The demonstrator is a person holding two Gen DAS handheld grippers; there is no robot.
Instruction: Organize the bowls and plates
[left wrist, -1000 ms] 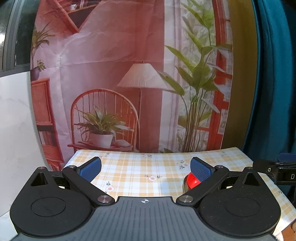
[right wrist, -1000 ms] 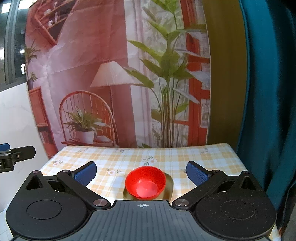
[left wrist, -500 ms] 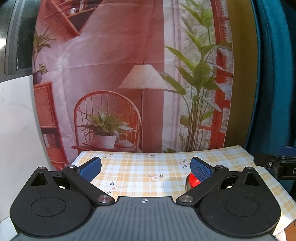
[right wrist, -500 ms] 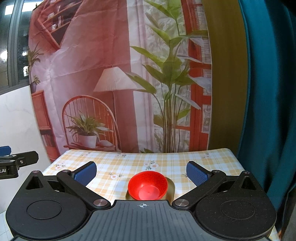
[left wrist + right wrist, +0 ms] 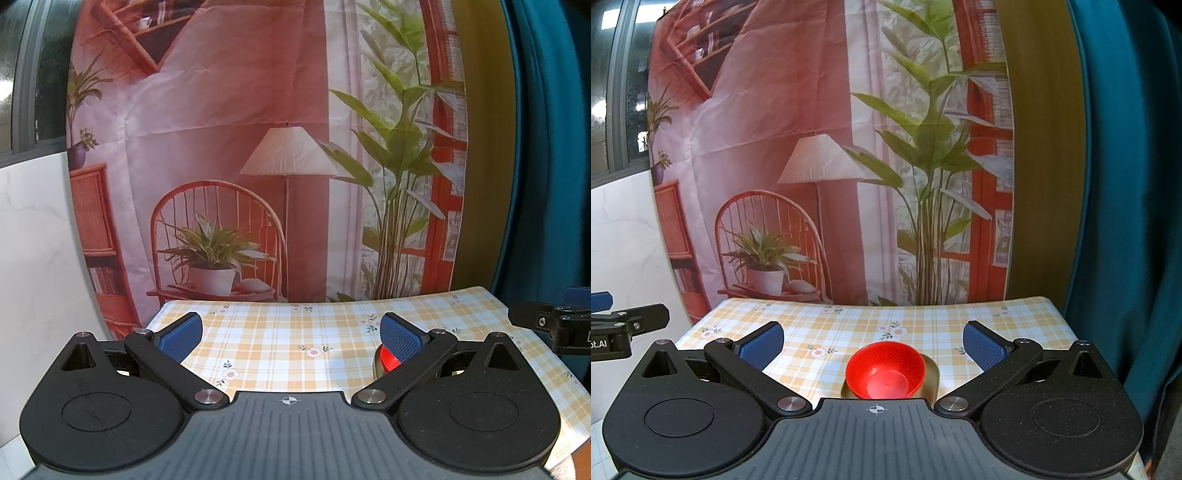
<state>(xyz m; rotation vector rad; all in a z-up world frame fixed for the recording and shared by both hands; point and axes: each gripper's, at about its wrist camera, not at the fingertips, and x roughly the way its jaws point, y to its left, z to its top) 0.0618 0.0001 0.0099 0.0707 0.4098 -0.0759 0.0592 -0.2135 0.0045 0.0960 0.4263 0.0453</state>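
A red bowl (image 5: 885, 374) rests on an olive-gold plate (image 5: 932, 373) on the checked tablecloth, near the table's front edge. In the right wrist view it lies just ahead of my right gripper (image 5: 873, 341), which is open and holds nothing. In the left wrist view only a sliver of the red bowl (image 5: 388, 360) and the plate's edge (image 5: 377, 367) show behind the right fingertip (image 5: 400, 338). My left gripper (image 5: 291, 332) is open and empty, left of the bowl. The right gripper (image 5: 554, 323) juts in at that view's right edge.
The table (image 5: 923, 317) is covered with a yellow checked floral cloth and backs onto a printed backdrop (image 5: 831, 147) of a chair, lamp and plants. A teal curtain (image 5: 1126, 184) hangs at the right. A white marble wall (image 5: 33, 258) is at the left.
Both grippers have pulled back and risen slightly, so the table looks a little smaller and lower in both views. The bowl and plate have not moved. Both stay open.
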